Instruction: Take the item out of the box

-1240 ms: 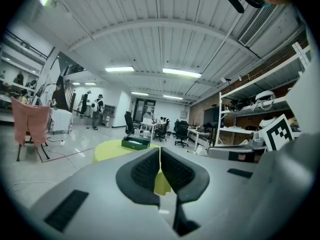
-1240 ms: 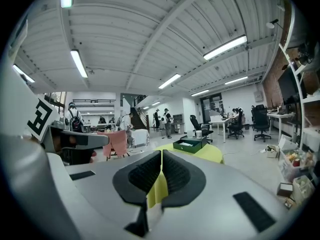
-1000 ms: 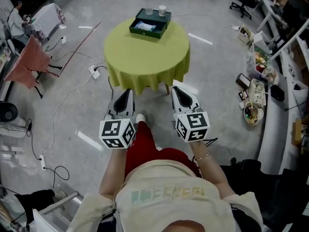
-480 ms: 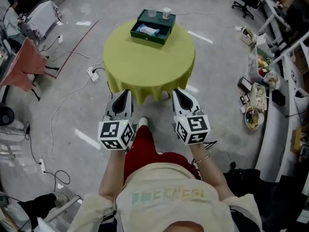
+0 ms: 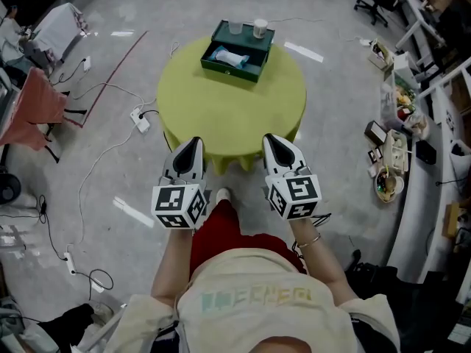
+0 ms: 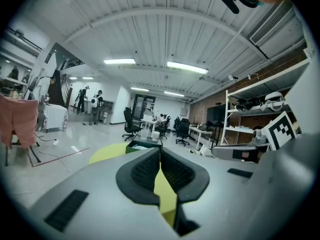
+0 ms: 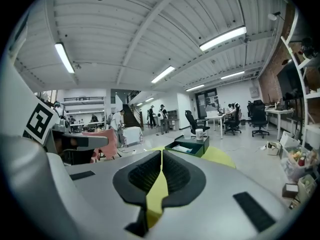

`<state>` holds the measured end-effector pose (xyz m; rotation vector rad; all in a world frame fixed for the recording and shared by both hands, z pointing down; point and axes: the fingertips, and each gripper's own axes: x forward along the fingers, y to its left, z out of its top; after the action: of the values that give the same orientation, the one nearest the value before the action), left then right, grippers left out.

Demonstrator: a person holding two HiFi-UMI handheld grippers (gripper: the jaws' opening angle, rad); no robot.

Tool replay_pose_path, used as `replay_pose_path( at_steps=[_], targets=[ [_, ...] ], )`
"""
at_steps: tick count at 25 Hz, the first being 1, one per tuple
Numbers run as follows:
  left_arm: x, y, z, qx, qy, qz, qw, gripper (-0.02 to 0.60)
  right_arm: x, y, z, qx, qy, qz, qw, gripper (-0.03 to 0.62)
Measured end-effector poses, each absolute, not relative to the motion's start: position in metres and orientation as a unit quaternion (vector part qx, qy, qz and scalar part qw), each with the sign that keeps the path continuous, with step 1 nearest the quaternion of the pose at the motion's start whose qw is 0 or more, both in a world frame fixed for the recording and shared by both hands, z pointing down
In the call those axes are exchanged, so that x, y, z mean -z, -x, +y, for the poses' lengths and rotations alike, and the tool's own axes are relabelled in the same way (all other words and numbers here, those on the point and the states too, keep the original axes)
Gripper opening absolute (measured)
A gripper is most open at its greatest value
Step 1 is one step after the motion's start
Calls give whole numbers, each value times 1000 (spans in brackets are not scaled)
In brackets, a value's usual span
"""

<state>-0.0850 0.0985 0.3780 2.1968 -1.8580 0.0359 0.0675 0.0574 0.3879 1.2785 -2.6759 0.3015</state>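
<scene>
The left gripper (image 6: 160,154) has its jaws pressed together with nothing between them. Past their tips stands a round yellow-green bench (image 6: 107,152) carrying a dark green box (image 6: 145,143), with two cups (image 6: 155,135) at its far edge.

Pale item (image 5: 227,56) inside open green box (image 5: 255,52)

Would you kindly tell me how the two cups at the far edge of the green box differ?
The clear cup is see-through, while the white cup is solid. In the head view the clear cup stands on the left and the white cup on the right. Both stand upright, similar in size, along the far edge of the green box.
</scene>
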Motion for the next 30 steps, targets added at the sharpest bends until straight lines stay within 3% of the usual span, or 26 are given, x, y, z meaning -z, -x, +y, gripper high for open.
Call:
replay_pose_path(
  at_steps=[13, 30],
  targets=[
    [-381, 139, 5, -15, -771, -622, 137, 28, -388, -10, -31, -103, -445, -885, 85, 38],
    [-394, 156, -63, -37, -799, -583, 141, 28, -397, 17, -85, -107, -477, -867, 98, 38]
  ],
)
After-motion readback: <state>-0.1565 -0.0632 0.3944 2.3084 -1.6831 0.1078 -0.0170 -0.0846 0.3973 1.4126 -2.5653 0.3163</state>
